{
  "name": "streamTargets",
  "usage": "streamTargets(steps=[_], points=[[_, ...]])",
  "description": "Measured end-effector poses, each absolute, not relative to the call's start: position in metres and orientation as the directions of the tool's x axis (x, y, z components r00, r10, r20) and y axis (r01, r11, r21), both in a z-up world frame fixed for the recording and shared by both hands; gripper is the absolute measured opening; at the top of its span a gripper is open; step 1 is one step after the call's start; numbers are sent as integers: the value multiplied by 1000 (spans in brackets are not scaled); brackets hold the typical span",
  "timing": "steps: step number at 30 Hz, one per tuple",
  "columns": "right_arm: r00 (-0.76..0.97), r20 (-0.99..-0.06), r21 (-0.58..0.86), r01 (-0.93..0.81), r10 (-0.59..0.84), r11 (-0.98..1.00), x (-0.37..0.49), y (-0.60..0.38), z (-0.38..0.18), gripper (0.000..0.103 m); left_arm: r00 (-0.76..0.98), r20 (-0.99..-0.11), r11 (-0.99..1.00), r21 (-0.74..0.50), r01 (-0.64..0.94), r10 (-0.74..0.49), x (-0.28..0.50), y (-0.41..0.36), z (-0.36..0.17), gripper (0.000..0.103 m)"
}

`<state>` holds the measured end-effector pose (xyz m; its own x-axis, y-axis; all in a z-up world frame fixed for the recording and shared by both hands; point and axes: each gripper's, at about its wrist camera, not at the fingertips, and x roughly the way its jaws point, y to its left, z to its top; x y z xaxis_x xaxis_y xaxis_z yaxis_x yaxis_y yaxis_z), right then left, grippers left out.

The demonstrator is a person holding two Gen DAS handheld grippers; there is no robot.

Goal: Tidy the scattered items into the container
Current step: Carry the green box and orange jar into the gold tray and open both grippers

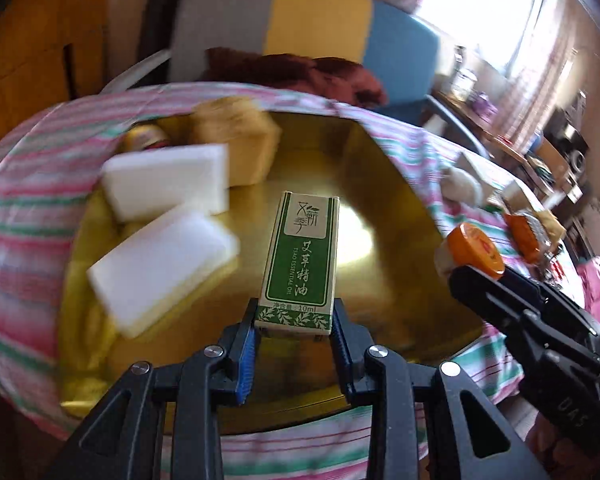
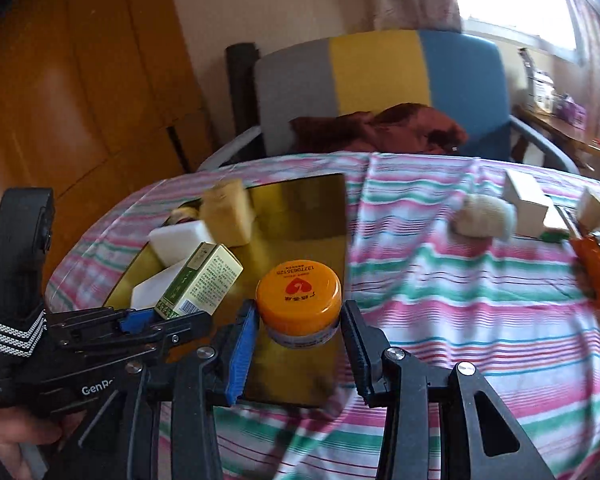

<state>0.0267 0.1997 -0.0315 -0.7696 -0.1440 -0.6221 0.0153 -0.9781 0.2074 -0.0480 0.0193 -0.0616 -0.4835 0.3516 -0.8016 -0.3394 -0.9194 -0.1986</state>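
My left gripper (image 1: 294, 326) is shut on a green and white essential oil box (image 1: 300, 260), held over the gold tray (image 1: 380, 184). In the right wrist view that box (image 2: 200, 280) sticks out of the left gripper (image 2: 162, 314) above the tray (image 2: 308, 208). My right gripper (image 2: 300, 328) is shut on a small jar with an orange lid (image 2: 299, 292), also over the tray; the left wrist view shows that jar (image 1: 470, 254) at the tray's right edge. Two white sponges (image 1: 160, 216) and a tan block (image 1: 236, 140) lie in the tray.
The tray sits on a pink, green and white striped cloth (image 2: 440, 300). To the right on the cloth lie a cream fuzzy item (image 2: 484, 216), a white box (image 2: 526, 202) and an orange packet (image 2: 596, 276). Behind stands a grey, yellow and blue chair (image 2: 380, 72) with a dark red cloth.
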Motion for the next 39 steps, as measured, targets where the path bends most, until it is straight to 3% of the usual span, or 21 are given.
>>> streamTargets(steps=[13,18,24,31,39], points=[[-670,-683,235,174,-290,-956,-11,130,-45,43,-501,-839,-961,-87,-262,212,-38,-32,-71,33],[-630,-686,282,230,-363,-932,-19,111,-49,49,-502,-843,-968,-80,-239,193,-37,-38,-71,40],[-638,-680,272,238,-361,-932,-11,109,-49,54,-501,-839,-958,-77,-276,212,-31,-37,-64,45],[-656,-672,307,176,-344,-935,-8,127,-49,55,-503,-834,-962,-110,-252,227,-30,-43,-62,45],[-660,-679,293,157,-321,-943,-6,132,-50,55,-540,-822,-969,-58,-239,182,-32,-42,-54,43]])
